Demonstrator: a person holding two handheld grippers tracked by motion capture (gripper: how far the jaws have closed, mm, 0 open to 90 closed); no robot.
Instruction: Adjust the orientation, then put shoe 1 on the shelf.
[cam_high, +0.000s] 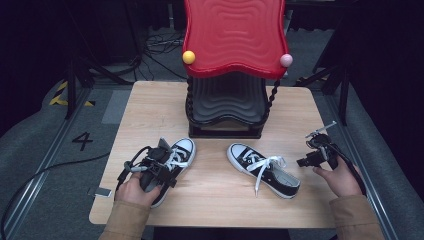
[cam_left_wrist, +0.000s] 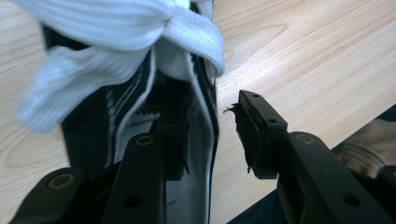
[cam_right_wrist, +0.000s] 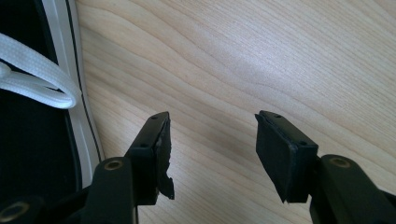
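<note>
So the biggest thing here is the wooden table, with a red-and-black shoe rack standing at the far edge, red wavy shelf on top and a black one under it. Two black canvas sneakers sit in front of it, well apart from each other.

The left sneaker is on the near-left part of the table, toe pointing toward the rack. The left gripper is right on it. From the left gripper view, one jaw is down inside the shoe opening and the other is outside the side wall, so the collar sits between them with a gap left on the outer side. I'd call it spread around the collar, not clamped yet. The white laces are bunched just above.

The right sneaker lies near the middle-right, laces trailing loose. The right gripper is off to its right, jaws spread over bare wood, holding nothing, with the shoe's sole edge just beside it.

Handling guess: these should be light, floppy up top, with a stiffer rubber sole. Canvas will squash under the jaws, so pinching the collar near the heel seems the safest grab. Grabbing laces would just let it swing.
</note>
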